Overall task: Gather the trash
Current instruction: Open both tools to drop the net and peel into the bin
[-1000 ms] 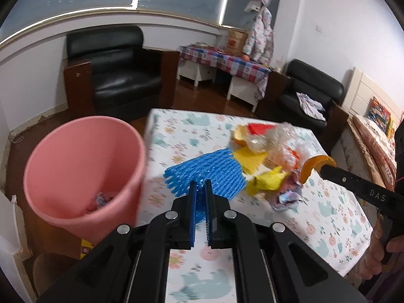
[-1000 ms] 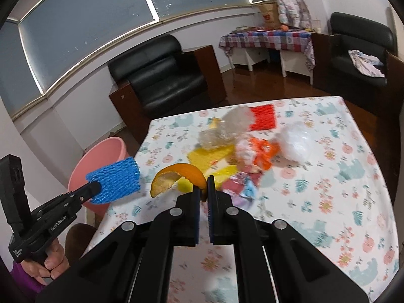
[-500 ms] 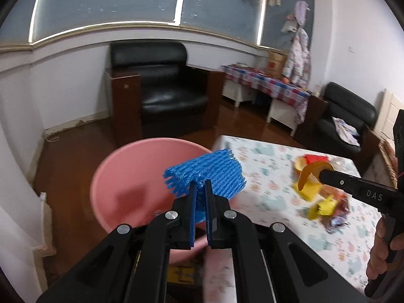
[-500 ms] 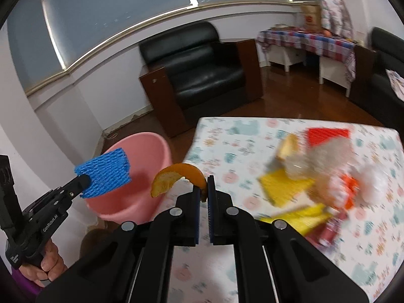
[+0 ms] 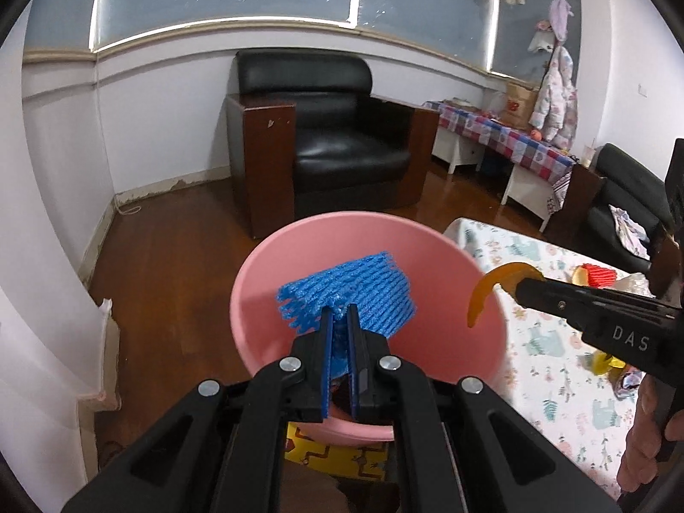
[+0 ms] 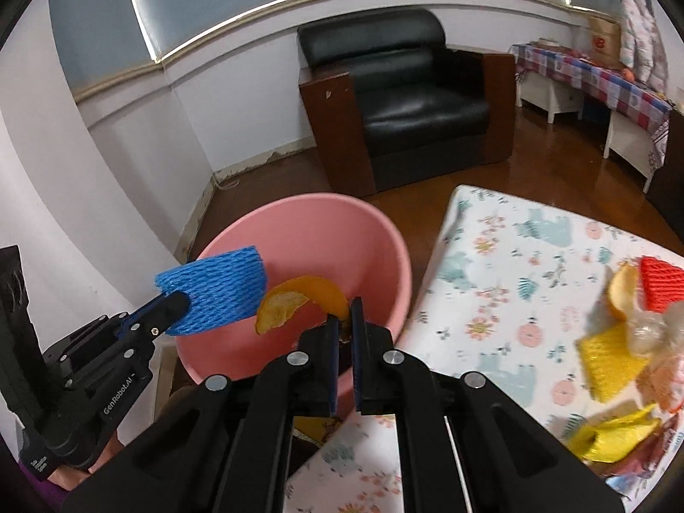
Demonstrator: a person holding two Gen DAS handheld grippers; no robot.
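My left gripper is shut on a blue foam net sleeve and holds it over the open pink bin. In the right wrist view the sleeve hangs over the bin's left rim. My right gripper is shut on a curved orange peel and holds it above the bin's inside; in the left wrist view the peel hangs over the bin's right rim.
More trash lies on the floral-clothed table to the right: a red net sleeve, orange peel, a yellow sleeve and wrappers. A black armchair stands behind the bin. A yellow box lies under the bin.
Both grippers have swung left from over the table to over the pink bin, each still holding its piece. The bin now sits in the middle of both views.
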